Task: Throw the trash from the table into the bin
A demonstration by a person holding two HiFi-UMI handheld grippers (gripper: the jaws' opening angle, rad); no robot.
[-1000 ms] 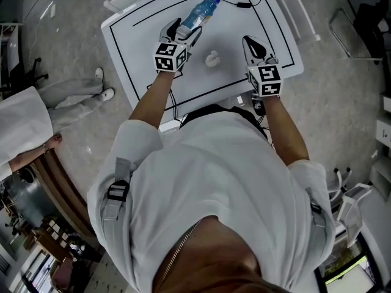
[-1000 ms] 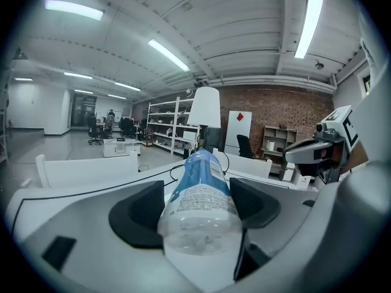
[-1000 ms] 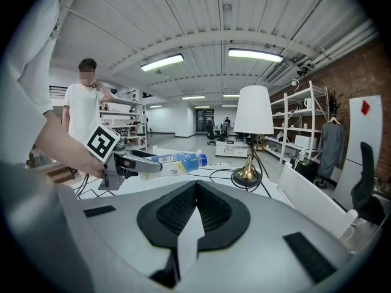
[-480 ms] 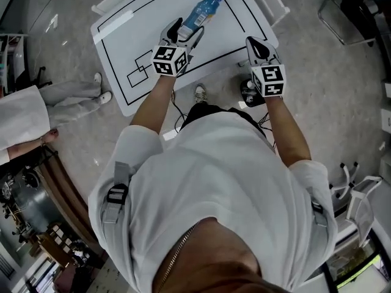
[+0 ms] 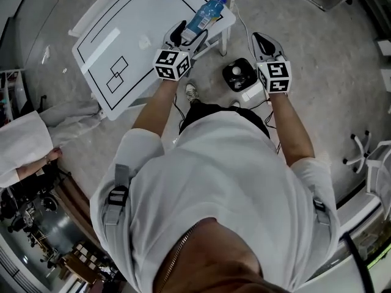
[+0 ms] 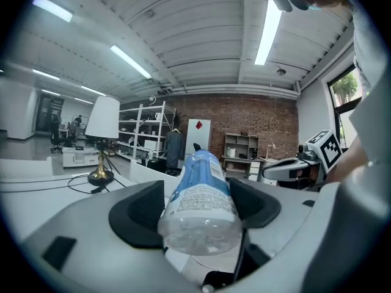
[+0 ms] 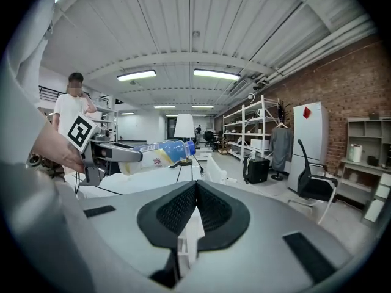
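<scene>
l gripper clamps plastic bottle, blue cap on; r gripper jaws together, empty; black bin on floor between them, contents unclear.

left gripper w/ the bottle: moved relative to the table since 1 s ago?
Yes. The left gripper, shut on the bottle, was over the middle of the table; now it is at the table's right-hand corner.
</scene>
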